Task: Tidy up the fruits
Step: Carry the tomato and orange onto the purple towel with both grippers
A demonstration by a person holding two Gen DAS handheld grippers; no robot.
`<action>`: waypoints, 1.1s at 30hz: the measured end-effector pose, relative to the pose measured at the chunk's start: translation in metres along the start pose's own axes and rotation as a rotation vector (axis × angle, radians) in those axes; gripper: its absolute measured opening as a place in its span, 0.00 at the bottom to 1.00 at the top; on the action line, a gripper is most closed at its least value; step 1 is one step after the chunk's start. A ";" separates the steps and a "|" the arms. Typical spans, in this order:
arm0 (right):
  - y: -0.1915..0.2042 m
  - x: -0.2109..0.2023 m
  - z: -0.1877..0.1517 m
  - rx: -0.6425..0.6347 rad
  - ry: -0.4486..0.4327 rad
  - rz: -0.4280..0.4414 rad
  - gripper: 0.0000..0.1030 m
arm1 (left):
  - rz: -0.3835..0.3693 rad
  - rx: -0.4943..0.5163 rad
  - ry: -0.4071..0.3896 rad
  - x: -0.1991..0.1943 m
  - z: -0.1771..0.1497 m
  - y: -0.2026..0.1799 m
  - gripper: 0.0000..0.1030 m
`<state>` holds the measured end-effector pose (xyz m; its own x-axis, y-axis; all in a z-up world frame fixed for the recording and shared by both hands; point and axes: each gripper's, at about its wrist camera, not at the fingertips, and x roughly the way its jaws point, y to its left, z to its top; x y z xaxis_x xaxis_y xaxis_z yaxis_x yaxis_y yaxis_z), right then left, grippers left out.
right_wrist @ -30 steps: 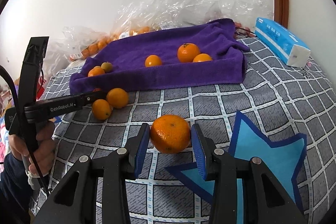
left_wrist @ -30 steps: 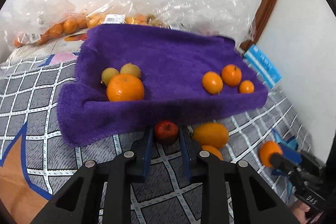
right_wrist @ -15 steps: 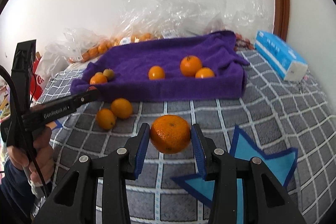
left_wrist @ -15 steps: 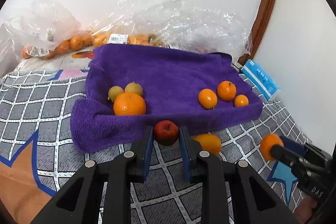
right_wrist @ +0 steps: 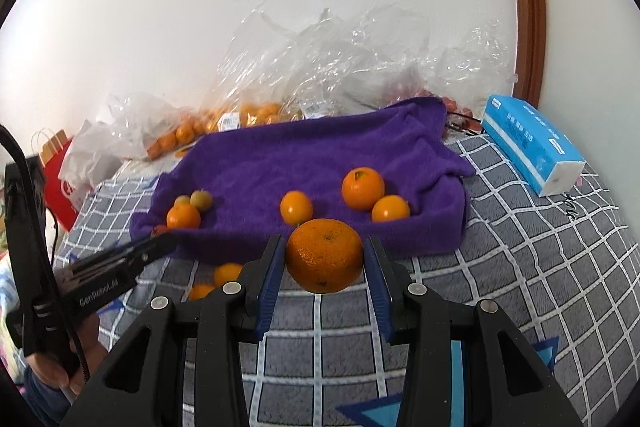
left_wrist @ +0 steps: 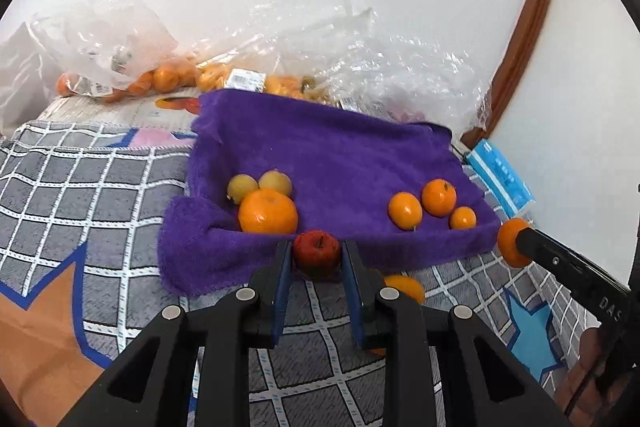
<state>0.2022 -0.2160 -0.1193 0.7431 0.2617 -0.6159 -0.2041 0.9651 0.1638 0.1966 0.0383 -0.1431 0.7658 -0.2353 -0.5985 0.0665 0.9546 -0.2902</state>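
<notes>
In the left wrist view, the towel filled mid-frame on the checked mat. At its left sat a big orange touching two yellowish fruits behind it. Bottom centre, the left gripper had its jaws pinching a red apple at the towel's near edge. Right of centre, three small oranges clustered on the towel.

In the right wrist view, bags of fruit lay along the wall at upper centre. The right gripper had its jaws clamped on a large orange, lower centre, in front of the towel. A tissue pack lay at right.
</notes>
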 end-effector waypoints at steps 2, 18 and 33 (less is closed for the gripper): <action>-0.002 0.001 0.005 0.013 -0.006 -0.003 0.39 | 0.021 -0.001 -0.016 -0.003 0.002 0.002 0.23; 0.016 0.020 0.048 -0.020 -0.050 0.026 0.39 | 0.112 -0.037 -0.024 -0.024 0.060 0.004 0.23; 0.025 0.073 0.061 -0.073 -0.031 0.013 0.39 | 0.125 -0.145 0.002 0.030 0.064 0.024 0.23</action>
<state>0.2902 -0.1724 -0.1136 0.7591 0.2749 -0.5901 -0.2589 0.9592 0.1139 0.2627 0.0660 -0.1201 0.7608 -0.1170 -0.6384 -0.1219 0.9403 -0.3177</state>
